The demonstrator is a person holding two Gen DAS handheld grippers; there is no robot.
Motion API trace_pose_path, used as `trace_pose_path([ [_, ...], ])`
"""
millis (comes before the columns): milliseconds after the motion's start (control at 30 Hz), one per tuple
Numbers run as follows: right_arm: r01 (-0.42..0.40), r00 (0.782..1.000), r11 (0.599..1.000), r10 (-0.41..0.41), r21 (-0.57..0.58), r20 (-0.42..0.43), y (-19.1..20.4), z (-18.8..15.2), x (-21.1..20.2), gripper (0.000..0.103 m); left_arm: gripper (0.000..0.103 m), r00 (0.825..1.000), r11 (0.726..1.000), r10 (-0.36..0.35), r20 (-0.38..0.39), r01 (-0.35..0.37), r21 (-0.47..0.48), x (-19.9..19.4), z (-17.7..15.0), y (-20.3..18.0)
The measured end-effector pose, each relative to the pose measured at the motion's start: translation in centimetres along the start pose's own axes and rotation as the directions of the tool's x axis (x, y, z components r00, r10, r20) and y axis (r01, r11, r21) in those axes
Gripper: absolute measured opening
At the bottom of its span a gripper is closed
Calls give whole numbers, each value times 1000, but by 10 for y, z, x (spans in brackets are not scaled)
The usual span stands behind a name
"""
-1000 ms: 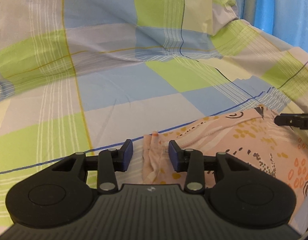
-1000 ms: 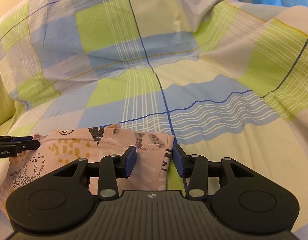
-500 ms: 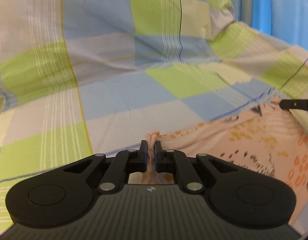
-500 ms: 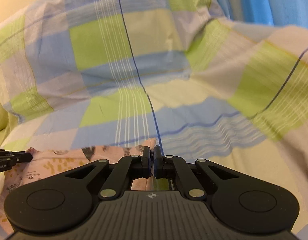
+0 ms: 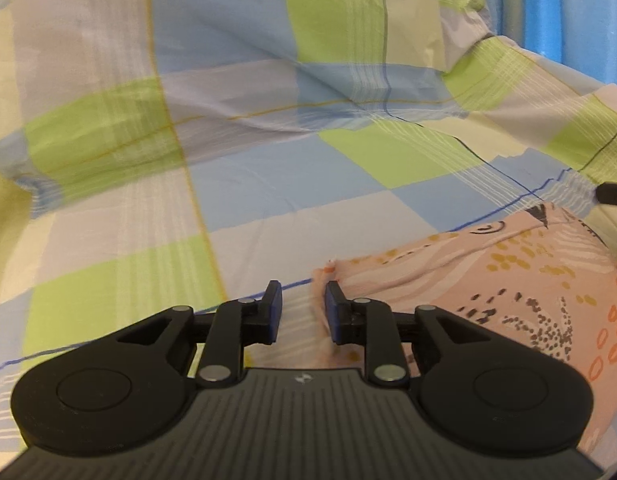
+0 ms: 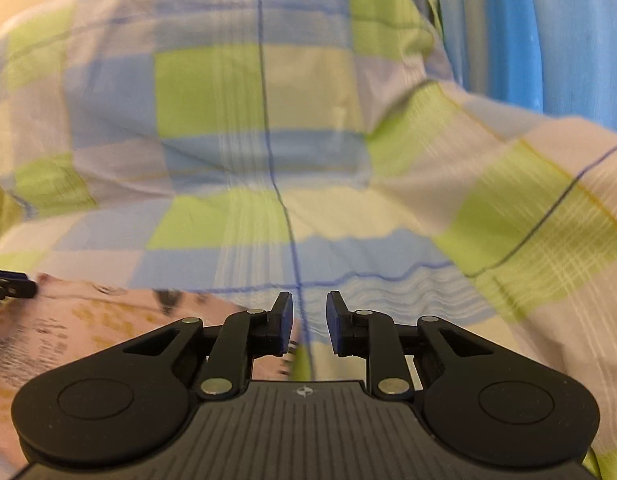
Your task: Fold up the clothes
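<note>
The pink patterned garment (image 5: 488, 280) lies flat on the checked bedsheet (image 5: 268, 184). Left gripper (image 5: 301, 312) and right gripper (image 6: 308, 324) both stand partly open, holding nothing, at its far corners. Risk: a careless sweep could snag an edge and undo the fold.

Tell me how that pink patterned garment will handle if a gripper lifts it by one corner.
The pink patterned garment looks thin and lies flat with soft wrinkles on the checked bedsheet, so it would probably droop, not hold shape. Its bunched edge near the open left gripper suggests it crumples easily. It is likely light; pushing it would probably ruck it up rather than slide it whole.
</note>
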State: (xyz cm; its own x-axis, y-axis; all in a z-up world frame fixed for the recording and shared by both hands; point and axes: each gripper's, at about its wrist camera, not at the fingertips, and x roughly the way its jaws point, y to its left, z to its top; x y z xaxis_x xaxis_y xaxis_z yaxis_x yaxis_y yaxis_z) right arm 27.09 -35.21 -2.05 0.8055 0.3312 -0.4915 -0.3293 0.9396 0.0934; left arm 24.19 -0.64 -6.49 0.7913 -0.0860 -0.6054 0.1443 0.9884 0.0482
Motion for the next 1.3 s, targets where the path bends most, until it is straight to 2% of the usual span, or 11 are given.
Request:
trace_pose_path([
  [100,-111,993,992,113,56,-39,16,-5,-8,23,15,995,994,-101,23,101,30,-13,0,-8],
  [233,-239,961,971,237,-3,-140,53,-20,-14,23,14,957,951,-292,8,289,107,-28,-5,-31],
  [400,-229,944,971,204,-70,-260,63,-38,-8,22,17,954,912,-283,-97,299,281,-38,-28,-52],
  [533,-114,973,989,92,-96,-212,51,-39,-27,22,14,990,938,-112,-89,135,318,-49,-34,-28],
  [633,-143,976,981,119,-128,-182,54,-43,-44,23,14,988,919,-153,-33,154,364,-76,-40,-17],
  [767,-163,979,945,120,-283,-162,82,-53,-64,26,19,964,745,-265,10,199,636,-124,-66,-43],
  [833,-178,978,915,123,-361,-169,98,-62,-70,37,23,954,656,-297,-28,226,720,-132,-79,-60],
  [967,-203,975,838,125,-506,-183,127,-79,-75,38,23,973,526,-226,-36,153,837,-121,-98,-89],
  [1100,-191,980,728,97,-659,-176,147,-97,-73,39,18,987,418,-162,6,63,906,-104,-109,-107],
  [1200,-136,987,645,20,-752,-161,151,-108,-68,37,5,994,357,-111,11,29,934,-100,-114,-108],
  [1300,-63,990,610,-64,-790,-128,144,-114,-65,28,4,996,361,-91,3,30,932,-101,-114,-100],
])
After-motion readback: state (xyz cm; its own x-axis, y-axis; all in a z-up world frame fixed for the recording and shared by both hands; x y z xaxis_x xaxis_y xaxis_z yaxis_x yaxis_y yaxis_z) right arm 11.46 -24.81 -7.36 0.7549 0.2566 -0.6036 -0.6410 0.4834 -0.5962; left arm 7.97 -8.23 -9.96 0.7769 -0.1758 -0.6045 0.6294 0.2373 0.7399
